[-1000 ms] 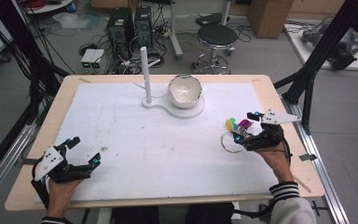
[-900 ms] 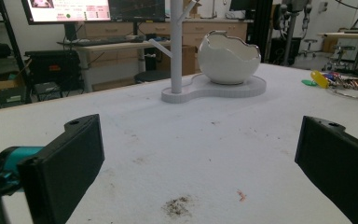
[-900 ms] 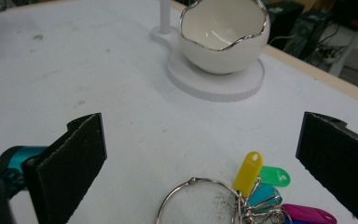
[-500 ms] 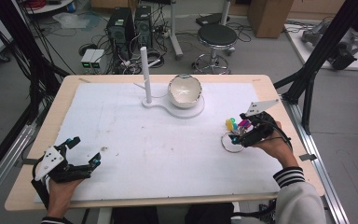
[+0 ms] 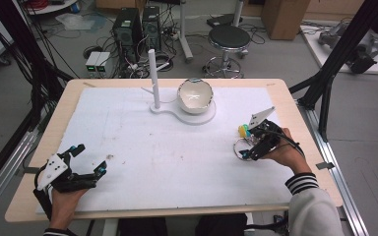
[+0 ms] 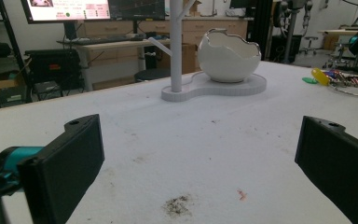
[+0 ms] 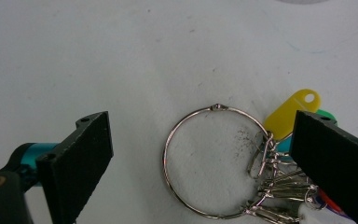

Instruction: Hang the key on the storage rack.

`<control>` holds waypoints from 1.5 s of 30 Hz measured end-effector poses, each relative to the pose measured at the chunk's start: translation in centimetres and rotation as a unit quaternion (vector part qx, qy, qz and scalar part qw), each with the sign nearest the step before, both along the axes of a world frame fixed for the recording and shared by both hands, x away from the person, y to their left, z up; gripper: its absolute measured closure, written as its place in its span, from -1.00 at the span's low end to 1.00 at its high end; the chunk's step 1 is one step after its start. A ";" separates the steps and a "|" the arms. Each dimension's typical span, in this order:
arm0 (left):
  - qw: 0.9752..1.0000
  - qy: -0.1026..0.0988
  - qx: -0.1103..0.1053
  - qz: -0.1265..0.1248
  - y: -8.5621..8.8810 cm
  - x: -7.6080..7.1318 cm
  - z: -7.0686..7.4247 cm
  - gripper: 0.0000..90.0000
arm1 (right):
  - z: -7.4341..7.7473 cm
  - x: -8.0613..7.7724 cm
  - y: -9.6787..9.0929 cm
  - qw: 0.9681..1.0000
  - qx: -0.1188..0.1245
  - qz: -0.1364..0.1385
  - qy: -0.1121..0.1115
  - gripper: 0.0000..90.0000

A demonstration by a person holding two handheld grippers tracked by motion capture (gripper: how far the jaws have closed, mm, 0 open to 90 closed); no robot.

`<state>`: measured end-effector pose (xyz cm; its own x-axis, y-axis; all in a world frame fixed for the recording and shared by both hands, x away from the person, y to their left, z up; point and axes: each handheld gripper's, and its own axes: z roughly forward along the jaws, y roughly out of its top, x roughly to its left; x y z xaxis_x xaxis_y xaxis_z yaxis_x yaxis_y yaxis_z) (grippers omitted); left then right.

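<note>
Now lower and closer over the key ring [image 7: 214, 161] than a second ago: right tongs [image 5: 252, 147] shifted toward the worktop's [image 5: 177, 162] middle, off the spot further right near the edge, tilted down onto the ring with the grey plate raised behind. Seen along their own black jaws, spread wide with the metal loop lying flat between them, touching neither pad; have just been closing a little, nothing gripped. Ring resting on the white sheet at the right side of the worktop, well apart from the bowl, its bunch of small clips and coloured tags gathered at one side, yellow tag [image 7: 291, 114] just beside one jaw, green tag [image 7: 326, 114] peeking out behind it. Same bunch in the high view as a yellow-green spot [image 5: 244, 130] just above the tongs, unmoved since the earlier frames. Left tongs [image 5: 86, 160] unchanged, lying at the near left corner in the left hand [image 5: 66, 196], jaws wide apart with bare worktop between. Egg-shaped white bowl [image 5: 195, 96] on its white stand [image 5: 197, 114] with the upright post [image 5: 153, 78] at the far middle, as before.
</note>
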<state>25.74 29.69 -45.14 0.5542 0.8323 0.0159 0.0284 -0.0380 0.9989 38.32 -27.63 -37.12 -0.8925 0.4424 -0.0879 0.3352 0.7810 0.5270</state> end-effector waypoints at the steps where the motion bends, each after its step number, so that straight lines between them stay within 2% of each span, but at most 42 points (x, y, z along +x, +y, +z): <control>1: 1.000 0.000 0.000 0.000 0.0 0.0 0.0 -0.96 | -0.1 0.0 0.1 1.000 -0.005 0.005 0.002 -0.84; 4: 1.000 0.000 0.001 0.000 0.0 0.0 0.0 -0.96 | -0.3 0.1 0.3 1.000 -0.014 0.006 0.006 -0.82; 5: 1.000 0.000 0.001 0.000 0.0 0.0 0.0 -0.96 | -0.4 0.2 0.4 1.000 -0.026 0.006 0.010 -0.72; 7: 1.000 0.000 0.000 -0.001 0.0 0.0 0.0 -0.96 | -0.6 0.2 0.6 0.999 -0.036 0.004 0.014 -0.66; 12: 1.000 0.000 0.001 -0.001 0.0 0.0 0.0 -0.96 | -0.8 0.4 0.7 0.999 -0.047 0.000 0.025 -0.60; 13: 1.000 0.000 0.001 -0.001 0.0 0.0 0.0 -0.96 | -0.9 0.5 0.7 0.998 -0.051 0.002 0.033 -0.52; 15: 1.000 0.000 0.001 -0.001 0.0 0.0 0.0 -0.96 | -1.0 0.6 0.8 0.998 -0.057 0.002 0.034 -0.49; 16: 1.000 0.001 0.000 -0.001 0.0 0.0 0.0 -0.96 | -1.1 0.6 0.9 0.997 -0.065 0.005 0.043 -0.42; 23: 1.000 0.001 0.000 -0.001 0.0 0.0 0.0 -0.96 | -1.5 0.7 1.3 0.995 -0.084 0.011 0.056 -0.24; 25: 1.000 0.000 0.001 -0.001 0.0 0.0 0.0 -0.96 | -1.7 0.8 1.4 0.993 -0.097 0.015 0.061 -0.19; 32: 1.000 0.001 0.000 -0.001 0.0 0.0 0.0 -0.96 | -2.0 0.8 1.8 0.991 -0.113 0.017 0.076 -0.06; 33: 1.000 0.001 -0.001 -0.001 0.0 0.0 0.0 -0.96 | -2.0 0.8 2.0 0.989 -0.124 0.017 0.077 -0.02; 38: 1.000 0.001 -0.001 -0.001 0.0 0.0 0.0 -0.96 | -2.1 0.9 2.4 0.987 -0.136 0.024 0.082 0.00; 39: 1.000 0.000 -0.001 -0.001 0.0 0.0 0.0 -0.96 | -2.1 0.9 2.6 0.985 -0.144 0.022 0.089 0.04; 44: 1.000 0.000 0.000 -0.001 0.0 0.0 0.0 -0.96 | -2.3 1.1 2.8 0.984 -0.149 0.030 0.093 0.13; 45: 1.000 0.001 0.000 -0.002 0.0 0.0 0.0 -0.96 | -2.3 1.0 2.9 0.982 -0.157 0.028 0.099 0.17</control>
<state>25.76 29.74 -45.13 0.5569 0.8305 0.0153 0.0293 -0.0380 0.9988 39.36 -24.71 -39.47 -0.9281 0.3708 -0.0353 0.3584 0.9148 0.1860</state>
